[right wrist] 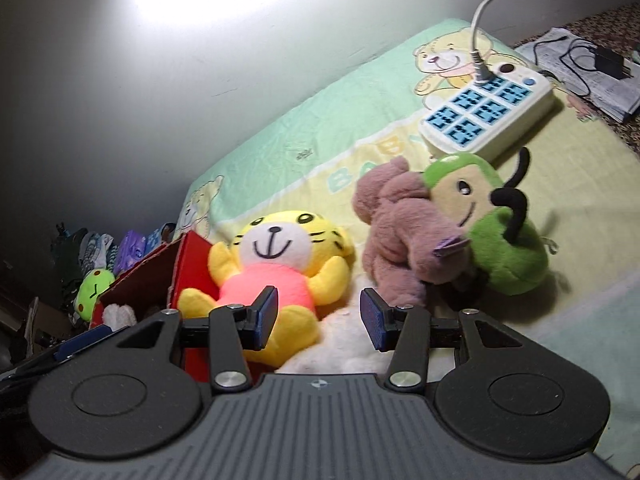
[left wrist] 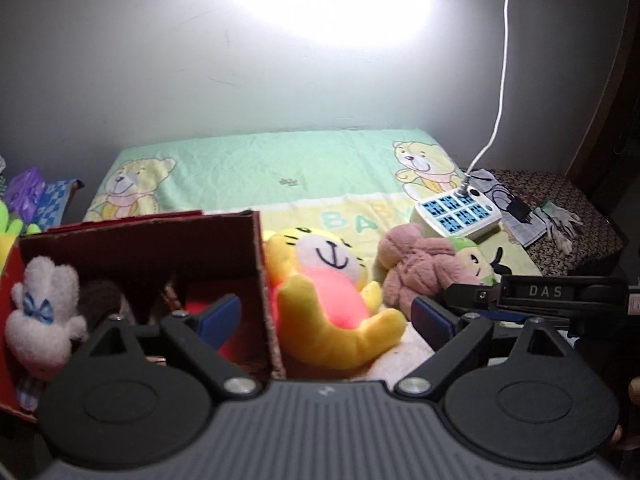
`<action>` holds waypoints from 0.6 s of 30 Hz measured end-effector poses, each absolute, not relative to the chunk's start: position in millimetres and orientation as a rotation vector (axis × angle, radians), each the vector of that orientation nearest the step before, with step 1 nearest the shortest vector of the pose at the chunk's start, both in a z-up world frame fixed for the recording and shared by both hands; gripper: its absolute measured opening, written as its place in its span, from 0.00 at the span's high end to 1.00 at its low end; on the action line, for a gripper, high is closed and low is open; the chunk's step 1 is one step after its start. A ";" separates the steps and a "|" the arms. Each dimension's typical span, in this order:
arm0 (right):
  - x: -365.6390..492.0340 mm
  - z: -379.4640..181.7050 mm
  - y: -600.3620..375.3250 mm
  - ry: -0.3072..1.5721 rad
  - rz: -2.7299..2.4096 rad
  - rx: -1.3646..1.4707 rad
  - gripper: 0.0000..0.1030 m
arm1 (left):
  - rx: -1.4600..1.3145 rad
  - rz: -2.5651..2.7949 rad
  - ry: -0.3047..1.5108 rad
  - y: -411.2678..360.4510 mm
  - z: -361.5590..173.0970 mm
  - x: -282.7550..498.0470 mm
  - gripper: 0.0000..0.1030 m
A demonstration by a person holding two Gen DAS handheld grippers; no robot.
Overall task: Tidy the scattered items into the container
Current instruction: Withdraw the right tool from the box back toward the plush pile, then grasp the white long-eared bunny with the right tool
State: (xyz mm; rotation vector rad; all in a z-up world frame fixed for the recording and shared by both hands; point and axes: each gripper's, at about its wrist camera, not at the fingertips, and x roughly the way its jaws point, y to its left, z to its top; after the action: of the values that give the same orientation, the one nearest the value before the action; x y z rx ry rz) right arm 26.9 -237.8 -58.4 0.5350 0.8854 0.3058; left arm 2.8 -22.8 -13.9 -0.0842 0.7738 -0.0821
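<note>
A red cardboard box (left wrist: 224, 248) stands on the bed at the left, with a white plush rabbit (left wrist: 44, 312) inside; the box also shows in the right wrist view (right wrist: 188, 268). A yellow tiger plush in a pink shirt (left wrist: 332, 292) (right wrist: 276, 268) lies against the box's right wall. A mauve plush (left wrist: 420, 268) (right wrist: 404, 232) and a green plush (left wrist: 476, 260) (right wrist: 492, 232) lie to its right. My left gripper (left wrist: 328, 316) is open, its jaws straddling the box wall and the tiger. My right gripper (right wrist: 318, 316) is open and empty, just in front of the tiger and a white fluffy item (right wrist: 344, 344).
A white power strip (left wrist: 456, 212) (right wrist: 484, 112) with a white cable lies on the bear-print blanket (left wrist: 256, 168) at the right. A dark patterned surface (left wrist: 576, 216) beyond holds papers, a charger and gloves. More toys and clutter (left wrist: 20, 208) lie left of the box. A wall stands behind.
</note>
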 end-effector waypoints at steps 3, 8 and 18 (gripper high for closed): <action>27.9 -64.9 -261.8 0.884 0.256 0.551 0.48 | -0.062 -0.138 0.797 -46.2 -23.0 12.6 0.09; 29.5 -76.0 -295.9 0.903 0.206 0.569 0.48 | -0.078 -0.249 0.892 -73.0 -48.6 21.7 0.09; 51.1 -103.4 -278.5 1.085 0.451 0.580 0.48 | -0.049 -0.248 1.018 -83.2 -89.0 25.0 0.09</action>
State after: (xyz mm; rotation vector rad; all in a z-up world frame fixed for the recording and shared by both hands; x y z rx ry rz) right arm 51.1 -278.5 -103.4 0.5802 1.0848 0.4506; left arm 25.0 -83.2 -89.0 -0.0488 1.0184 -0.2482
